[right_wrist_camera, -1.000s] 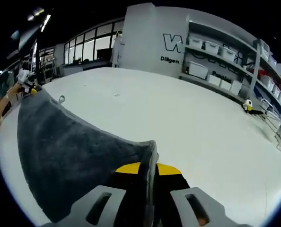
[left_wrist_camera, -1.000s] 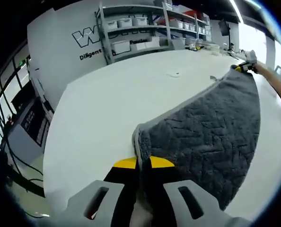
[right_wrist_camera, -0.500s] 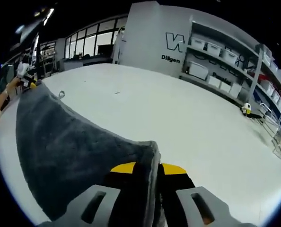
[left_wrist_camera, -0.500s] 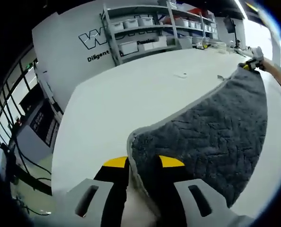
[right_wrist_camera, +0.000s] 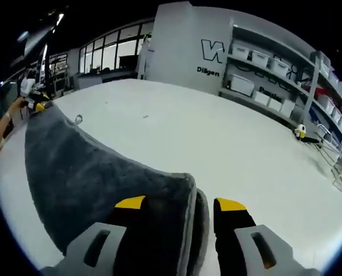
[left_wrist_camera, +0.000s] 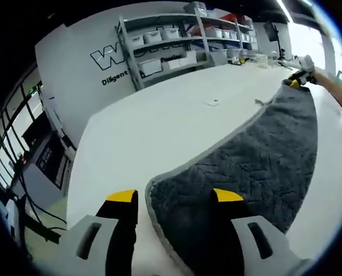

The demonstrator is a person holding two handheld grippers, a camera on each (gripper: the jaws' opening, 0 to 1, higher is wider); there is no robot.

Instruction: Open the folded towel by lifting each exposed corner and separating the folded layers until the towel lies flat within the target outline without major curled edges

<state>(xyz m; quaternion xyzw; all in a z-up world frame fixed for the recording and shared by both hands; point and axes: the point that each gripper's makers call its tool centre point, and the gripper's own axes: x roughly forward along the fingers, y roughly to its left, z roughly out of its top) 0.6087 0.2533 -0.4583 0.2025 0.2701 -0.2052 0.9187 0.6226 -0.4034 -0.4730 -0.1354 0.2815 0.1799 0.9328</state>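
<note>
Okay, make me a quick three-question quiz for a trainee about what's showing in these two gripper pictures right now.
1. True or false: the left gripper is clamped shut on the towel.
2. What colour is the towel?
A. grey
B. red
C. yellow
3. Fill in: the towel lies on a white ____.

Key:
1. False. Its jaws stand apart, with a towel corner between them. The right gripper is open too.
2. A.
3. Table.

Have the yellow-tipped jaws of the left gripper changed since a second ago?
Yes. The left gripper has opened: its jaws, earlier pinched together on the towel corner, now stand apart on either side of it.
</note>
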